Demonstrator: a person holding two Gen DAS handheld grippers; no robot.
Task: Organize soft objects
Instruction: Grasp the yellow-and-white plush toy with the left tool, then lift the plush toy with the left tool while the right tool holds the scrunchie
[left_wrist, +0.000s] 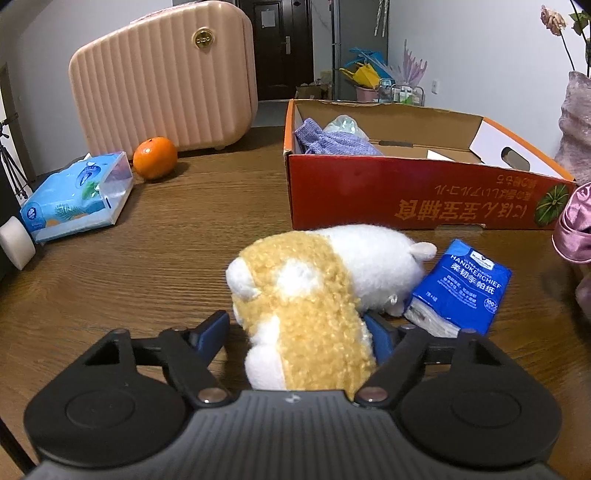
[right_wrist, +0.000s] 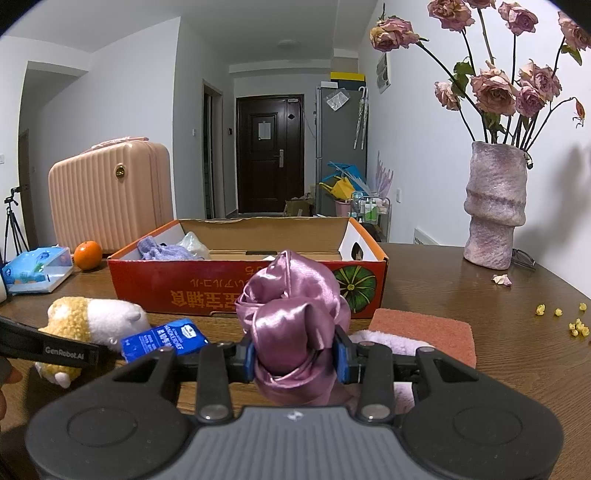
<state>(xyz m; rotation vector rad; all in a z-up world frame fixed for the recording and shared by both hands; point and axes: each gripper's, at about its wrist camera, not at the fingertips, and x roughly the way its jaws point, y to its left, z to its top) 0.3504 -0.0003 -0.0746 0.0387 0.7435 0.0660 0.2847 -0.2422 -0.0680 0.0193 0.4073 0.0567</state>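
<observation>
Plush, tan and white: the stuffed toy (left_wrist: 314, 291) lies at lower centre of the left wrist view on the tabletop (left_wrist: 166, 251), beside a blue handkerchief pack (left_wrist: 461, 288). Judged light, soft and compressible; the mid-body is the sound place to grip. The left gripper (left_wrist: 299, 328) has its jaws half open astride the toy's rear; contact is probable, not confirmed. The right gripper (right_wrist: 295, 354) is clamped on a slippery pink satin cloth (right_wrist: 291, 306), before the red cardboard box (right_wrist: 177, 291).

Glossy satin cloth (right_wrist: 295, 314), fuzzy plush toy (left_wrist: 317, 291), wood-grain table (left_wrist: 147, 258)
</observation>
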